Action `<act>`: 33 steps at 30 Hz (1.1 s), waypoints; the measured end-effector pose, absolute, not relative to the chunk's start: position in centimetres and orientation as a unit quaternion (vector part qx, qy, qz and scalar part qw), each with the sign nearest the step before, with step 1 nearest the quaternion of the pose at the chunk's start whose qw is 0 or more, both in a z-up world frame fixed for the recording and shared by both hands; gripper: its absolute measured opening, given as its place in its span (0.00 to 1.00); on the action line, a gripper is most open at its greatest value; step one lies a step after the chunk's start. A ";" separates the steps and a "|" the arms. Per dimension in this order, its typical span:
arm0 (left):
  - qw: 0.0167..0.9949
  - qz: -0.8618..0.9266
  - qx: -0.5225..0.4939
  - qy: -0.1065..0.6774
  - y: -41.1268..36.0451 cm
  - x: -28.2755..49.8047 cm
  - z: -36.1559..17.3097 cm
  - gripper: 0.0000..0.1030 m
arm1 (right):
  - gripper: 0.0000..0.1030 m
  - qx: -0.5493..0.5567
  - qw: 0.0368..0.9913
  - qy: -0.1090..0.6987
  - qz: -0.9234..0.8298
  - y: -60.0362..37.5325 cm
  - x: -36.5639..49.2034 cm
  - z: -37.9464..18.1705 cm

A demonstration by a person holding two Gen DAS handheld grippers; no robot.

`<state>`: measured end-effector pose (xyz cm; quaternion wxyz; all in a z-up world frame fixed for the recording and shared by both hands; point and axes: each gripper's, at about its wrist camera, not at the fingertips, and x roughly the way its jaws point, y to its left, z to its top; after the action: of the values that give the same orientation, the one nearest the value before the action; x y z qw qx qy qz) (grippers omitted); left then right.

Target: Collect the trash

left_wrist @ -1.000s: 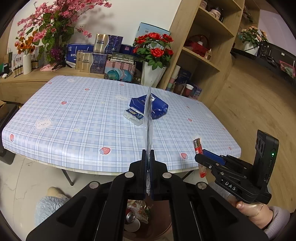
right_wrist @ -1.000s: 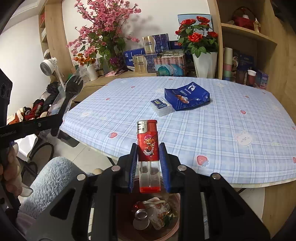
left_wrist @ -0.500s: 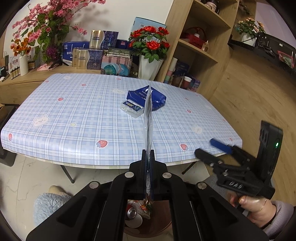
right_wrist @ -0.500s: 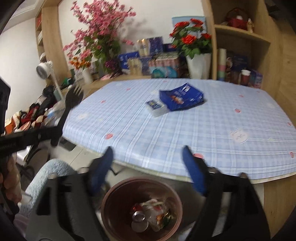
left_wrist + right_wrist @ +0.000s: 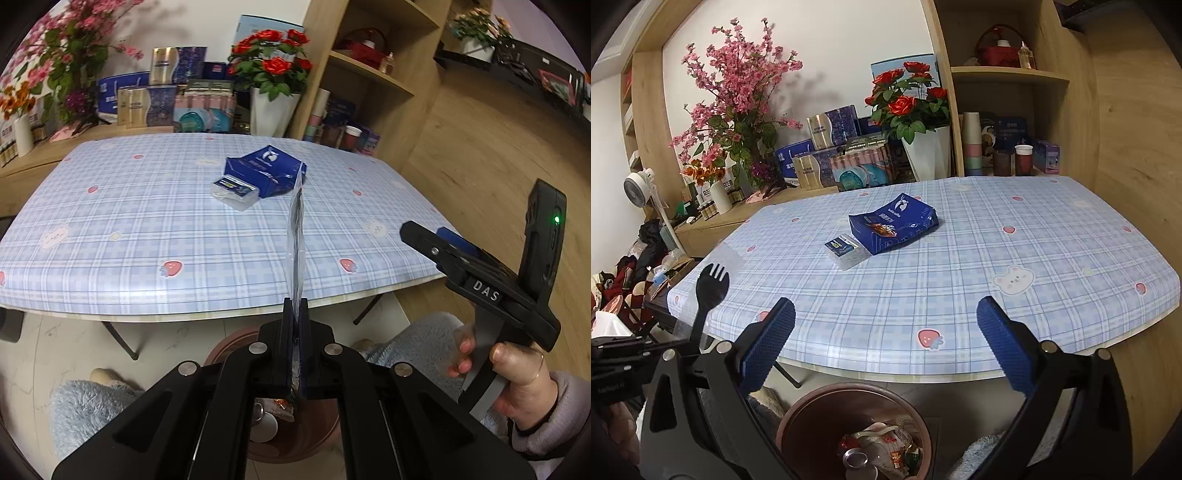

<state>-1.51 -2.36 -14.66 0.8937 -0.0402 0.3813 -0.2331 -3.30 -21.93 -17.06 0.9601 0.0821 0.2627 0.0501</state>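
wrapped fork [image 5: 295, 236] between left jaws

The left hand-held gripper [image 5: 294, 328] hides most of the bin [image 5: 229, 345].

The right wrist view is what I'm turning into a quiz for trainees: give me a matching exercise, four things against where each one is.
Things:
1. blue packet
2. black spork
3. brown bin
4. red roses

Places:
A. in a white vase behind the table
B. on the tablecloth, beside a small clear box
C. on the floor below the table edge
D. clamped in the left gripper

Pairs: 1-B, 2-D, 3-C, 4-A
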 end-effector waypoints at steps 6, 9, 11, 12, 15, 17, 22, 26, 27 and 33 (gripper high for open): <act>0.896 -0.221 -0.036 0.382 -2.4 -1.4 -15.0 0.45 | 0.94 0.082 0.957 0.274 0.047 -21.9 -3.2 -17.8; 0.907 -0.187 -0.043 0.374 -1.5 -1.2 -15.0 0.69 | 0.94 0.084 0.956 0.277 0.047 -22.1 -3.2 -18.0; 0.913 -0.164 -0.044 0.371 -0.9 -1.0 -15.0 0.82 | 0.94 0.085 0.955 0.279 0.051 -22.2 -3.2 -18.1; 0.917 -0.149 -0.045 0.366 -0.5 -0.9 -15.0 0.85 | 0.94 0.084 0.955 0.281 0.051 -22.2 -3.3 -18.3; 0.924 -0.120 -0.055 0.359 0.6 -0.7 -15.2 0.89 | 0.94 0.084 0.953 0.286 0.050 -22.2 -3.2 -18.5; 0.923 -0.110 -0.064 0.364 1.3 -0.4 -15.3 0.90 | 0.94 0.084 0.952 0.290 0.044 -22.3 -3.1 -18.8; 0.925 -0.102 -0.068 0.360 2.0 0.0 -15.5 0.91 | 0.94 0.085 0.951 0.294 0.042 -22.5 -2.9 -19.2; 0.927 -0.103 -0.055 0.357 1.9 0.2 -15.5 0.91 | 0.94 0.082 0.951 0.295 0.039 -22.7 -2.8 -19.5; 0.927 -0.105 -0.052 0.358 1.8 0.5 -15.5 0.91 | 0.94 0.082 0.951 0.295 0.039 -22.8 -2.7 -19.6; 0.922 -0.116 -0.041 0.366 1.4 2.2 -15.6 0.91 | 0.95 0.078 0.946 0.313 0.029 -23.3 -1.7 -20.3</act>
<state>2.17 1.39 -15.61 0.9225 -0.0412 0.3659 -0.1159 -1.68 -23.31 -20.31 0.9460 0.0784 0.3133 0.0286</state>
